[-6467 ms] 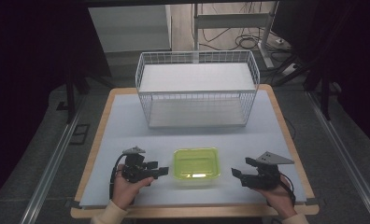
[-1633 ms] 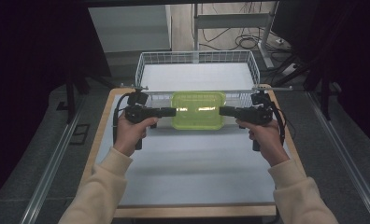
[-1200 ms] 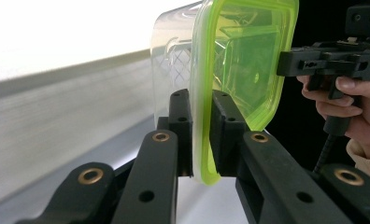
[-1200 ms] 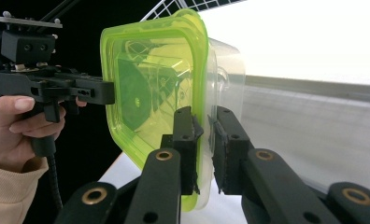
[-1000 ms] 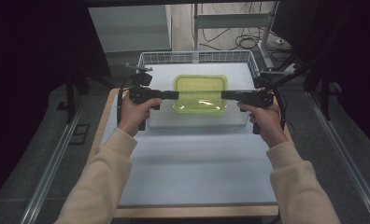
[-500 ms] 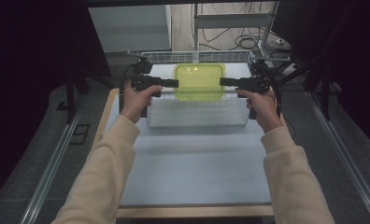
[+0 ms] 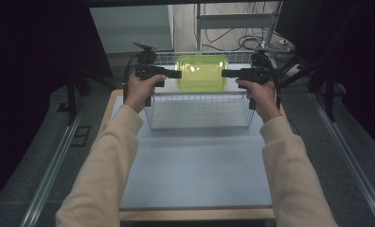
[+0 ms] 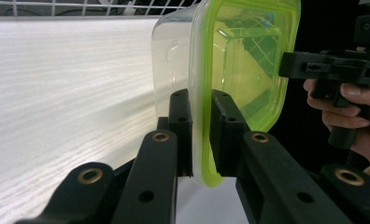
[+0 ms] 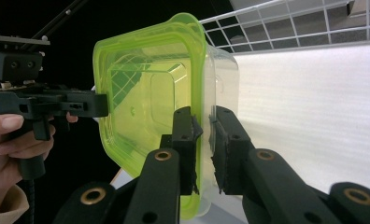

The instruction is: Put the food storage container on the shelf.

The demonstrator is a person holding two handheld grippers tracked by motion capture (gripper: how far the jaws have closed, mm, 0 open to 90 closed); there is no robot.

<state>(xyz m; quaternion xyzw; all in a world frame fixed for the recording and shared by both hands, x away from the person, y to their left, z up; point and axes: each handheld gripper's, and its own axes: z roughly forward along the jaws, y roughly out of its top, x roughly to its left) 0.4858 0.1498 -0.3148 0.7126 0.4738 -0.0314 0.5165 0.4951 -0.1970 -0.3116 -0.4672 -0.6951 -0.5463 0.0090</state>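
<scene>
Container travel is the change: the clear plastic box with lime-green lid [image 7: 200, 72], low before the white wire basket [image 7: 200, 99] earlier, now hangs above this basket, left gripper [image 7: 175, 74] and right gripper [image 7: 227, 73] each clamped on its rim, so lowering inside seems next.
</scene>
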